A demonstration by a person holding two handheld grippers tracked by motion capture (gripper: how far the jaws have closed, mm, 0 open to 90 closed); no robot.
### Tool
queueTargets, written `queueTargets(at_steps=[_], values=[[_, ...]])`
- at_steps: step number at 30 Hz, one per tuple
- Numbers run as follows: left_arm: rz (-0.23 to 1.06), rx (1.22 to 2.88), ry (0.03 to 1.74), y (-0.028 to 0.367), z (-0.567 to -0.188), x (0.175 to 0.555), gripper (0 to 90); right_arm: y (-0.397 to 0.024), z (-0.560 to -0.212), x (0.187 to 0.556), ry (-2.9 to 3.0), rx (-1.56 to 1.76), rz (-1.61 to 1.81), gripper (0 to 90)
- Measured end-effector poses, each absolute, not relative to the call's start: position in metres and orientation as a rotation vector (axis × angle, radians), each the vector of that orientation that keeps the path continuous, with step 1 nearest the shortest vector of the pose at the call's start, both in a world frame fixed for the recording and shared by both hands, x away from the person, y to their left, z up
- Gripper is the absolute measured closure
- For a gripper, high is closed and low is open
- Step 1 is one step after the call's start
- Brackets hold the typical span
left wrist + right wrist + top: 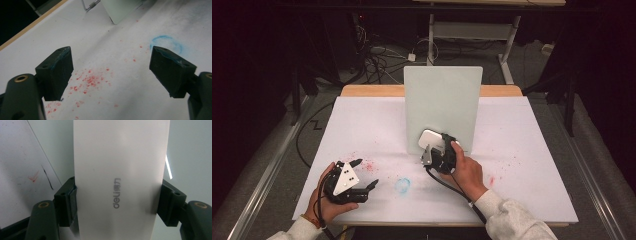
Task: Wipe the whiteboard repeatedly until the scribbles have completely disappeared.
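Observation:
An upright whiteboard (443, 105) stands at the middle of the table. My right gripper (438, 145) is shut on a white block eraser (432, 137) at the board's lower left. In the right gripper view the eraser (120, 170), printed "deli", sits clamped between both jaws of the gripper (117, 202), with the pale board (190, 150) behind it. My left gripper (367, 172) rests at the table's front left, open and holding nothing. Its jaws (111, 70) stand wide apart over red specks (87, 80).
A white sheet (522, 165) covers the table. A blue smudged ring (402, 185) lies near the front centre and red specks (364, 164) lie beside the left gripper. The board's corner (120, 8) and its wire stand (90, 5) show far off. Cables lie on the floor behind.

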State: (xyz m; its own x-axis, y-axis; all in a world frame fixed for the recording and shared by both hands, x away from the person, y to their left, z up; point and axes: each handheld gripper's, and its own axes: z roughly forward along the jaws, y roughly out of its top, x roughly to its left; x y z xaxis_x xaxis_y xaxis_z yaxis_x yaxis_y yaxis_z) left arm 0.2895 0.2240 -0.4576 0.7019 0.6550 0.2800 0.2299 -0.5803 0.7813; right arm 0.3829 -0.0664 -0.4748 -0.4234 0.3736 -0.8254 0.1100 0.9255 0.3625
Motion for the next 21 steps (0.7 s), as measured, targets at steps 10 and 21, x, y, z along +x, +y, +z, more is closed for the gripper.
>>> queueTargets(at_steps=[10,21], values=[[0.721,2.157,0.668,0.224,-0.458,0.290,18.5,-0.023,-0.456,0.390,1.947,0.356,0.393,31.0],[0.719,2.152,0.679,0.229,-0.458,0.286,18.5,0.002,-0.426,0.401,1.941,0.455,0.457,31.0]])
